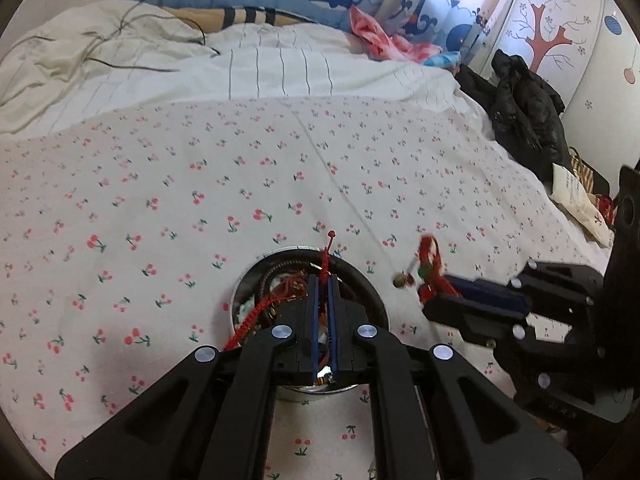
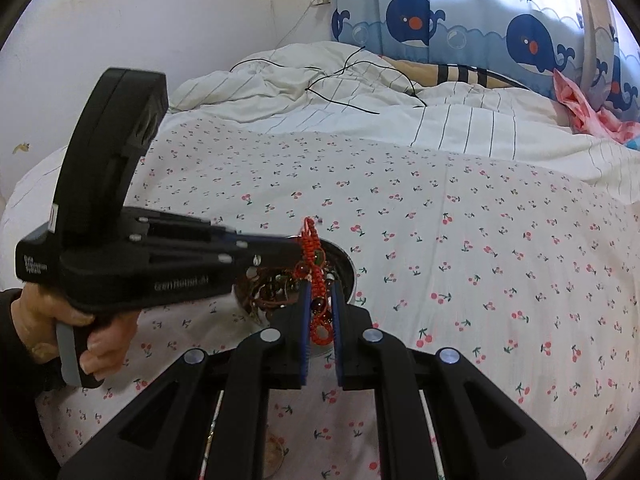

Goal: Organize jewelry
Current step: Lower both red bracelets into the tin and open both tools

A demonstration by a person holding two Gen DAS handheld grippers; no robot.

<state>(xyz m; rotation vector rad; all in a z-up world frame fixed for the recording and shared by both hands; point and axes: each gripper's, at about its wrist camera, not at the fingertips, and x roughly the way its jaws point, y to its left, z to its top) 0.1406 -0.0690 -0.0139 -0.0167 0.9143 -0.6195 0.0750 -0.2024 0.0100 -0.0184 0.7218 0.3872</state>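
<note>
Black tool (image 1: 324, 280) — blue-edged fingers (image 1: 314, 320), silver screws, grey handle.

left tool (image 1: 324, 280): bottom centre of left wrist view, fingers nearly together, pinching thin red cord between blue pads (image 1: 314, 312). same tool at left of right wrist view, pointing right, level, gripped by bare hand (image 2: 80, 332) at lower left edge, dark sleeve at wrist. right tool (image 2: 320, 304): bottom centre of right wrist view, fingers narrowly apart, clamping red knotted beaded piece. in left wrist view it enters from lower right, pointing left, blurred.
</note>
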